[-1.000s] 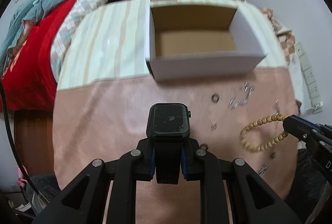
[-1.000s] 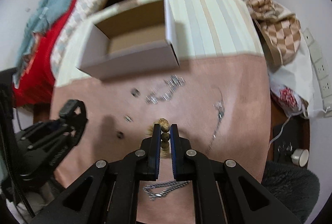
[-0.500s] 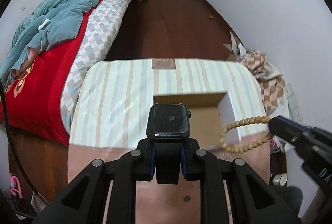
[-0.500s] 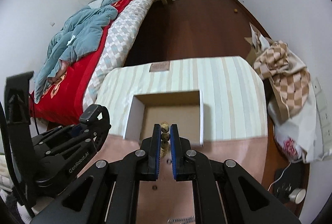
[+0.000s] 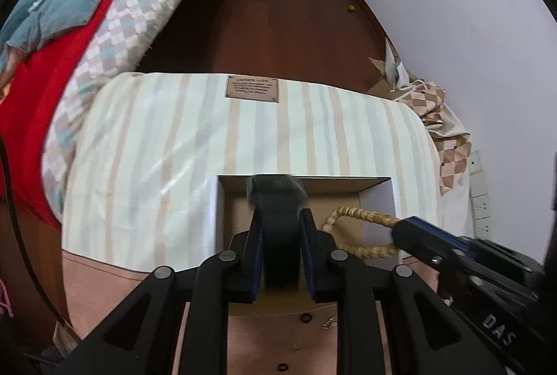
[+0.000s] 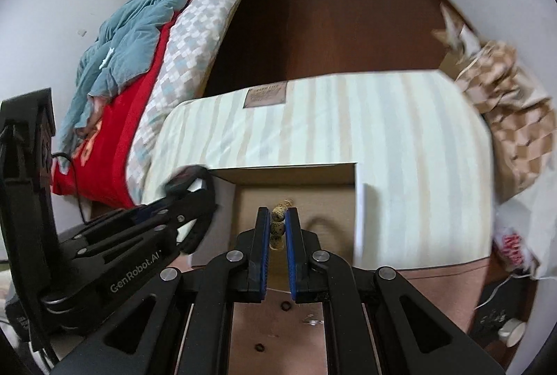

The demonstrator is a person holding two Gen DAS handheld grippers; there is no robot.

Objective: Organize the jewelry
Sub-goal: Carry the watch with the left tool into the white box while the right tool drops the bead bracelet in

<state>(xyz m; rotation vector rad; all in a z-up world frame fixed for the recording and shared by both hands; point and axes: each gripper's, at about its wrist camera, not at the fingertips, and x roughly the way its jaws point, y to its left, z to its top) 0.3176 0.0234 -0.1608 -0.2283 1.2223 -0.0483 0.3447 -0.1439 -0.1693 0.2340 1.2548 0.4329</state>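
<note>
Looking along our left claw [image 5: 280, 229], we see its two fingers clamped on the dark strap of a black watch [image 5: 276, 201], whose blurred face tips forward over the near part of an open cardboard box [image 5: 377, 182]. Our right claw [image 6: 277, 223] is pinched together on a wooden bead bracelet [image 6: 278, 225], with a few speckled beads showing between its blue pads. In the left wrist view that bracelet [image 5: 358, 215] hangs as a loop from the right claw's tip, over the right half of the box and just beside the watch.

Below both claws, nearest to us, the bench carries a pink cloth [image 6: 278, 322] with a few small dark rings [image 6: 284, 297] and a small silvery piece [image 5: 329, 322] lying on it. The box sits just beyond, where the pink cloth meets a pale striped cover [image 5: 156, 166] with a brown label [image 5: 252, 89] at its far edge. In the right wrist view the left claw reaches in over the box's left wall.

Farther off lie dark wooden floor [image 5: 271, 20], a bed with a red blanket [image 5: 31, 103] and a blue-grey garment [image 6: 128, 30] on the left, and a checked brown cloth [image 6: 515, 131] heaped by the wall on the right.
</note>
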